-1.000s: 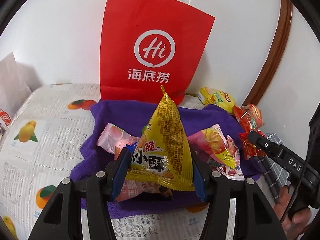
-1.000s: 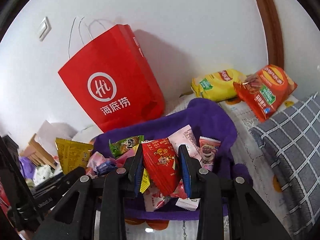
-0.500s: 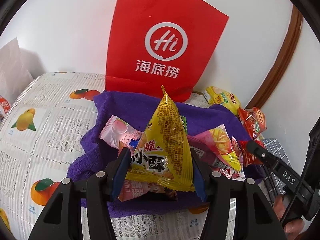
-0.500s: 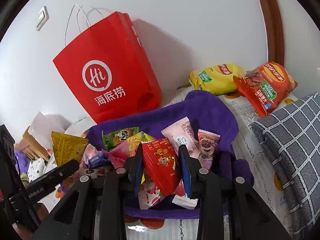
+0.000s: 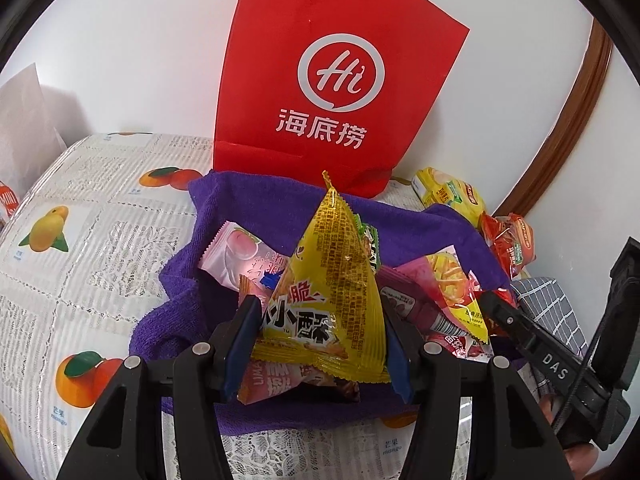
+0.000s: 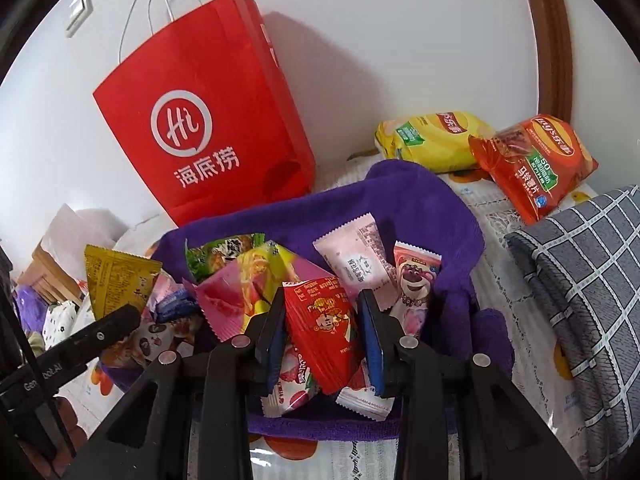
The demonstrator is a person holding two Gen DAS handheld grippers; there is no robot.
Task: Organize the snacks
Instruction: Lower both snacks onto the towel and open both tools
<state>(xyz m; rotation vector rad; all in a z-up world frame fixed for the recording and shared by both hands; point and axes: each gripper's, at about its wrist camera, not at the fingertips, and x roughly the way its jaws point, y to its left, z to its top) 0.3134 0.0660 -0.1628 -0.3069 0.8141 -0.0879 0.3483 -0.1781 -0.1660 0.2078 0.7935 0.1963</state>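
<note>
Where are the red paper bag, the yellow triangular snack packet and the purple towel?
Red paper bag [image 5: 340, 80]: left wrist view, on its white logo.
Yellow triangular snack packet [image 5: 332, 280]: left wrist view, middle of its face.
Purple towel [image 6: 420, 200]: right wrist view, bare far fold.

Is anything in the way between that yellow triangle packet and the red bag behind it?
Nothing visible. The yellow packet, held in the left fingers, sits above the snacks on the purple cloth, and the red bag stands just beyond it. The bag's mouth is out of view.
</note>
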